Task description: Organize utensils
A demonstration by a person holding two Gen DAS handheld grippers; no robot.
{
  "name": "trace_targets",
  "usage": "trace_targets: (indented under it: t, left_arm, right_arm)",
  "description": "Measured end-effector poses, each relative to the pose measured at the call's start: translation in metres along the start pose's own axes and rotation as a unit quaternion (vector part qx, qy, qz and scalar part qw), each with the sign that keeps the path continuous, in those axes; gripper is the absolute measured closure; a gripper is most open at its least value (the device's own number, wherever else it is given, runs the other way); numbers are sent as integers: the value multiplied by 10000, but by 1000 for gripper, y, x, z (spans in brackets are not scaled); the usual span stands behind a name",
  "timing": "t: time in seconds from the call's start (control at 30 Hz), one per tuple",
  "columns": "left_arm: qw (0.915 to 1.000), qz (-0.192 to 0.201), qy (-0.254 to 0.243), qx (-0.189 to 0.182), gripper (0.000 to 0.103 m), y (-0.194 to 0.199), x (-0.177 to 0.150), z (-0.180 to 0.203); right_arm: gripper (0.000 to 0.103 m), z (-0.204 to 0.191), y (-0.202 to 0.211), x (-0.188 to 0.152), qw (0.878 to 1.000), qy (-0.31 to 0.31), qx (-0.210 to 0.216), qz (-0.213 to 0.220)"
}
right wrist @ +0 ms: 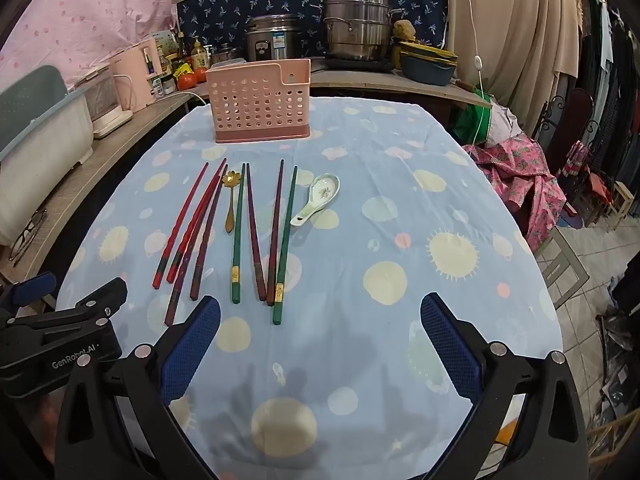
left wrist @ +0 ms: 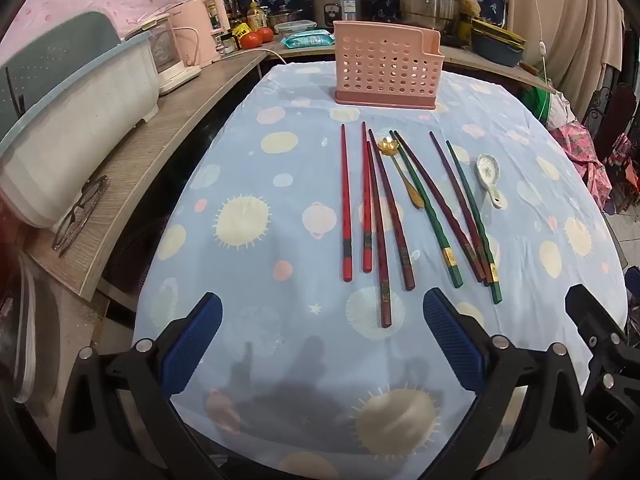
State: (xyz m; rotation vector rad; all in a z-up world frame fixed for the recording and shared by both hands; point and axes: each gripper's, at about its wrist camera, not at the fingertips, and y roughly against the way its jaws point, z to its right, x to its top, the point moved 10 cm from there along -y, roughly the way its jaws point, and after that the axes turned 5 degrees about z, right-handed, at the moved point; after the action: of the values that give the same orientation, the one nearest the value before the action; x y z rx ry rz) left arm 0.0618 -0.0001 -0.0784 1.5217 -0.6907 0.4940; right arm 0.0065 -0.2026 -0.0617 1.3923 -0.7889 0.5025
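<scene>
On the worktop: utensils lie in a loose row on the blue patterned cloth (right wrist: 400, 184), in front of the pink perforated holder (right wrist: 259, 101).
Holder: upright at the far end, nothing visible inside.
Chopsticks: red pair (left wrist: 346, 204), dark maroon ones (left wrist: 390, 208), green ones (right wrist: 285, 244) — long axes run toward the holder, thin tips at the far end, thick butts nearest the grippers; several cross or touch.
Gold spoon (left wrist: 402, 172): flower bowl at the far end, handle toward the near edge.
Ceramic spoon (right wrist: 316, 199): bowl far, handle angled near-left.
Handling: chopsticks likely light, stiff, lacquer-slick — grasp near the thick butt. Ceramic spoon likely fragile; grasp at the handle.
Left gripper (left wrist: 322, 336): spread wide, holding nothing.
Right gripper (right wrist: 320, 334): spread wide, holding nothing.
</scene>
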Motion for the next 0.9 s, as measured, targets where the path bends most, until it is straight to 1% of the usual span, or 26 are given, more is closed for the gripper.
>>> trace_targets:
  t: [0.53, 0.6, 0.9]
  left_arm:
    - [9999, -22, 109, 78, 7, 3, -9, -7]
    - [10000, -38, 42, 67, 7, 1, -2, -1]
    - [9999, -40, 64, 99, 7, 2, -2, -3]
  right_arm:
    - [7, -6, 0, -1, 10000, 25, 17, 8]
    - [7, -4, -1, 0, 10000, 27, 21, 10]
    - [7, -3, -1, 1, 10000, 27, 32, 15]
